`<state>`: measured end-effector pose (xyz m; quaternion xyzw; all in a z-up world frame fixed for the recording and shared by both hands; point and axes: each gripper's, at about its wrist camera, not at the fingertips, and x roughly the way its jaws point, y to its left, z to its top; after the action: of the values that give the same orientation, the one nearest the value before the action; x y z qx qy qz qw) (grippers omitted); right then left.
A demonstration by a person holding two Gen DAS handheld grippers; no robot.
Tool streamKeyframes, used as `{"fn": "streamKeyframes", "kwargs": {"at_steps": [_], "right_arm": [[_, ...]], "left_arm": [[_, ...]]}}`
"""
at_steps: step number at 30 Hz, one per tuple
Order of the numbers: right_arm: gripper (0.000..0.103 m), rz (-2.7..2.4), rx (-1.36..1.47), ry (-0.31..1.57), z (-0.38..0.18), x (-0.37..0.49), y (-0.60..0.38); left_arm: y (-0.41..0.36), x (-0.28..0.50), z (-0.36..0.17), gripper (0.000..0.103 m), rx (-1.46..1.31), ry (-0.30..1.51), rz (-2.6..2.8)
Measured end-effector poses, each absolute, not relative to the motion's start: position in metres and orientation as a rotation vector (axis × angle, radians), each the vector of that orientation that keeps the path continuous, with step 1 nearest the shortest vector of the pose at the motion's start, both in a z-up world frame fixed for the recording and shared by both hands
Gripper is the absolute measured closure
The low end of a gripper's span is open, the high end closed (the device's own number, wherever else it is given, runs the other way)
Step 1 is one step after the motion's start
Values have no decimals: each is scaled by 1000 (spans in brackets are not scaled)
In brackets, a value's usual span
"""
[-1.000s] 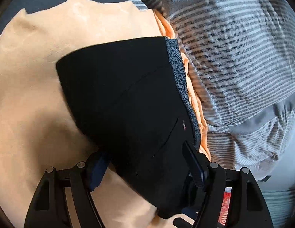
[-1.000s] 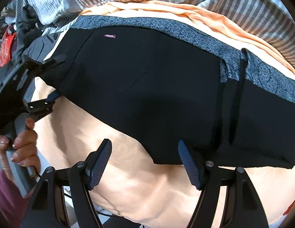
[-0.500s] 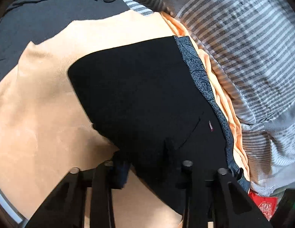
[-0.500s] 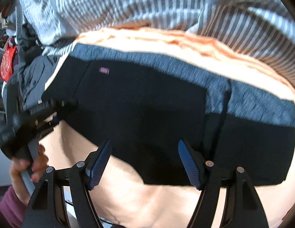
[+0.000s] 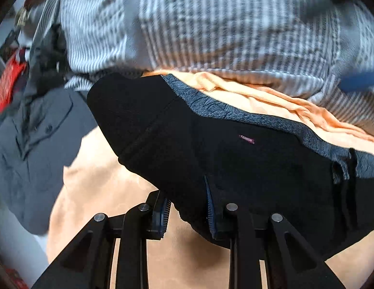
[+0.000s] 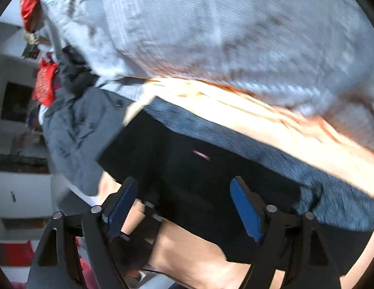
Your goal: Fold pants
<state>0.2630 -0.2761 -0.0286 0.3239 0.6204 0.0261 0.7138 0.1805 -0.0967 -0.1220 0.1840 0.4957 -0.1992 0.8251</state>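
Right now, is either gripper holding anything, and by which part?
The left gripper, jaws closing, pinches the black pants at their near lower edge. The right gripper, jaws opening, holds nothing.

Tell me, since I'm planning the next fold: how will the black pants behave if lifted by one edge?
Probably floppy: the black pants lie folded and already bunch between the closing left tongs. Likely light, being thin. The orange blanket underneath may drag along.

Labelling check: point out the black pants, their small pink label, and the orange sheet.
black pants (image 5: pixel 235 159): left wrist view, on the dark fabric mid-panel.
pink label (image 5: pixel 246 139): left wrist view, on the tag itself.
orange sheet (image 5: pixel 110 187): left wrist view, on the bare stretch below the pants.
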Motion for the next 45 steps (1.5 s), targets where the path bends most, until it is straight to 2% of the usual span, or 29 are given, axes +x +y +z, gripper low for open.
{"fn": "streamKeyframes", "kwargs": {"at_steps": [3,6,11,18,19,22,23,26,36,45], "right_arm": [[12,153,661,1436,-21,304,-252],[1,241,528,1500,-18,334,-220],[0,348,366,1654,-40,379,-163],[1,365,218,1868,-90,394,-124],[6,359,217,1881,-96,394,-124],[69,364,370,1867,-100,388,-138],[77,364,408,1839,-96,385,-145],[83,351,437,1744,-80,372,-164],[83,322,755,1441,-22,291,-265],[83,291,973,1178,17,175,-356]], "left_arm": [[-99,182,-121,76,405,1051,-417],[-101,181,-121,76,422,1045,-417],[-103,178,-122,76,445,1036,-418],[-104,175,-120,76,459,1031,-417],[-105,175,-120,76,461,1030,-417],[-105,173,-119,76,470,1029,-421],[-106,171,-116,76,472,1022,-431],[-111,166,-106,76,480,999,-460],[-156,123,-53,76,511,896,-588],[-222,56,-20,76,584,854,-752]]}}
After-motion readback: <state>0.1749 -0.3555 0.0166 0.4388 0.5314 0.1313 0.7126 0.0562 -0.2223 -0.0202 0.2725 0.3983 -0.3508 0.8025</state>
